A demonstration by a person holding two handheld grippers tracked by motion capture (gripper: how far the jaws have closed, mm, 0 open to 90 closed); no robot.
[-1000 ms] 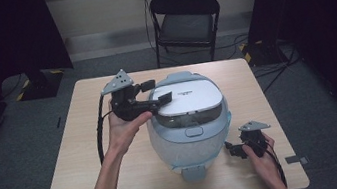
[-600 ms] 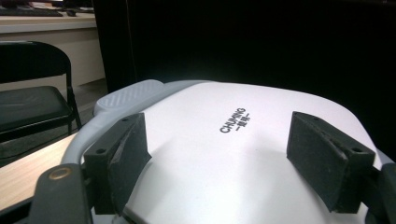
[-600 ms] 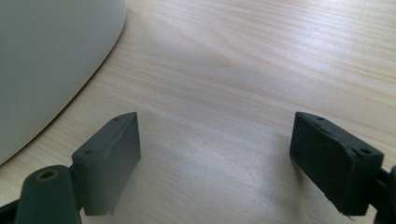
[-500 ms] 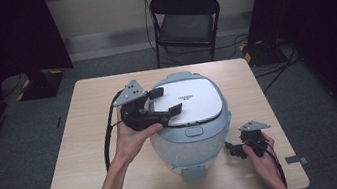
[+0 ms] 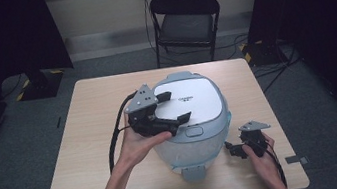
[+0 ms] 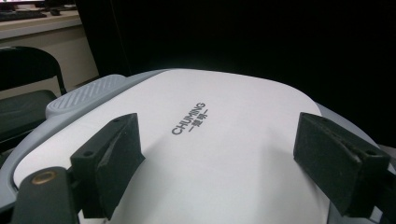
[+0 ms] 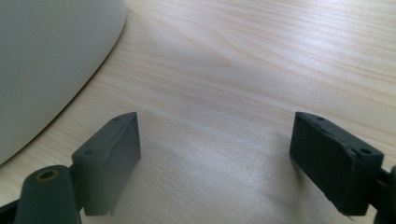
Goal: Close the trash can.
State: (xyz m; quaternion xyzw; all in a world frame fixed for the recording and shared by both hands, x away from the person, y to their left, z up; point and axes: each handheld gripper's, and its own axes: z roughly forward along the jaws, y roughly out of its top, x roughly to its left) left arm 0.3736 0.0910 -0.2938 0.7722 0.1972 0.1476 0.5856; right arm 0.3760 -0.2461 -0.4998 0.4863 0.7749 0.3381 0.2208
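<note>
— Pale wood desk (image 5: 89, 152) from the high view, with a big grey-and-white rice cooker (image 5: 195, 120) standing at its middle. What is the left gripper (image 5: 173, 108) doing?

— It hangs over the left part of the cooker's white lid (image 5: 197, 99), jaws apart with nothing between them; they have just been opening. The right gripper (image 5: 235, 151) sits on the desk near the cooker's right side, close to the near edge.

— And the left gripper view?

— It adds what the high view leaves too small: grey lettering, CHUMING (image 6: 188, 118), printed on the lid (image 6: 243, 154), and a ribbed grey handle (image 6: 86, 95) at the lid's far left. Both black jaws stand wide above the lid.

— The right gripper view?

— Wood grain of the desk (image 7: 261, 70) close up, the cooker's pale wall (image 7: 46, 60) curving in at the left, and its jaws spread wide, empty.
</note>
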